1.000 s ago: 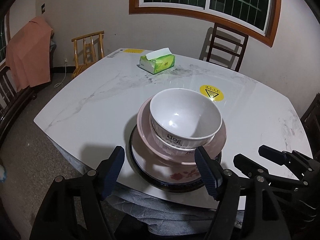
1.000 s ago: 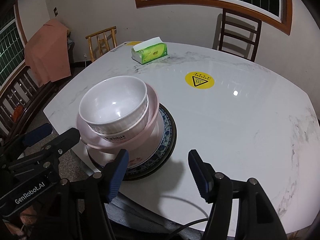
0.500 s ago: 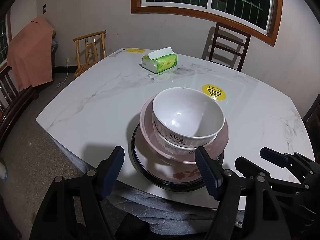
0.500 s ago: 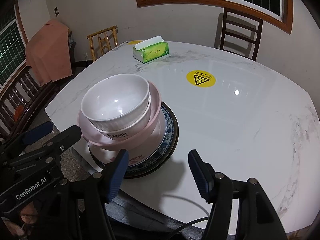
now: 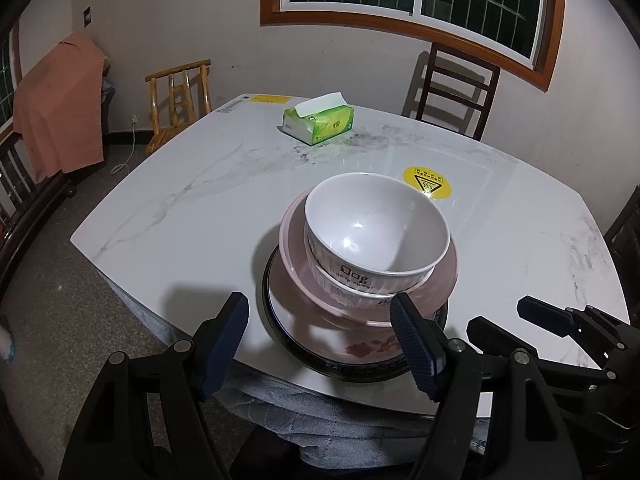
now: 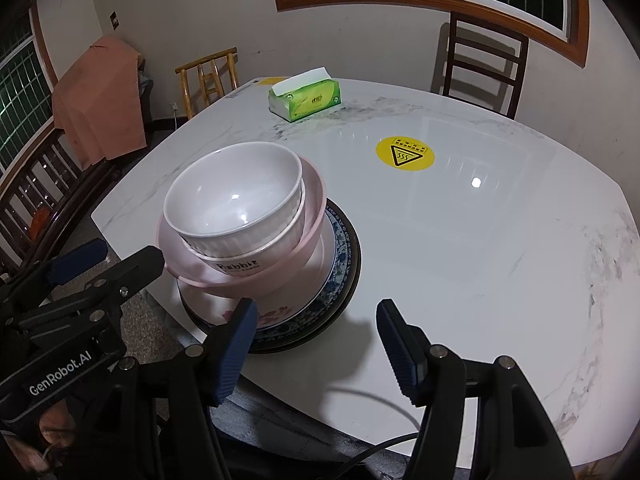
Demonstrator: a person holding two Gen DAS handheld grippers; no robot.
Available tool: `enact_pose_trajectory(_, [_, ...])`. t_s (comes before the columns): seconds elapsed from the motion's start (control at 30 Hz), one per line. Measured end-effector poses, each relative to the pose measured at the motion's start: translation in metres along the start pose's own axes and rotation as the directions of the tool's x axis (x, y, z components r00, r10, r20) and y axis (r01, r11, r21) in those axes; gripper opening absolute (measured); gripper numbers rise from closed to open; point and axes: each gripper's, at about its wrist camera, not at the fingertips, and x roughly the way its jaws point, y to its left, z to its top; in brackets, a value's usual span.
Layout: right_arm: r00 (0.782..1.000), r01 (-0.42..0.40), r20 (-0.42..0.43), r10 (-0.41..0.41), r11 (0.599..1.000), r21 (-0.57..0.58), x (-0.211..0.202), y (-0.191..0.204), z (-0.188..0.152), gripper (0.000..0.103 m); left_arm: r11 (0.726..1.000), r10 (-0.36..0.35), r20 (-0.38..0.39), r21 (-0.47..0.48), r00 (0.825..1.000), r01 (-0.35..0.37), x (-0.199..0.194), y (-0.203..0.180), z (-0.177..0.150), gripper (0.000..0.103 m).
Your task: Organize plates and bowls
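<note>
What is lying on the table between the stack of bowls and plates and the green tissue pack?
Nothing: between the stack and the tissue pack the marble table is bare. Both wrist views show this stretch clearly.

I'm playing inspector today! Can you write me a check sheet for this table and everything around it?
Surface: white marble table, glossy, with a round yellow warning sticker.
Job's things: one stack near the front edge: top white bowl nested in a second white bowl, in a pink bowl, on a floral plate and a dark-rimmed plate.
Clutter: green tissue pack at the far side.
Grippers: left gripper and right gripper both open, holding nothing, short of the stack.
Cables: a thin cable below the table's front edge.
Surroundings: wooden chairs, an orange cloth draped at left, barred window.
</note>
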Motion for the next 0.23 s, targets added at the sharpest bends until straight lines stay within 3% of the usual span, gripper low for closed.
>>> enact_pose_trajectory(0.23, [1.0,0.001,-0.003,-0.001,1.0,-0.003,0.0004,0.0005,-0.0004,0.063,1.0,0.0,-0.009,0.004,1.0,0.0,0.0003,0.0005,-0.0001,0.07])
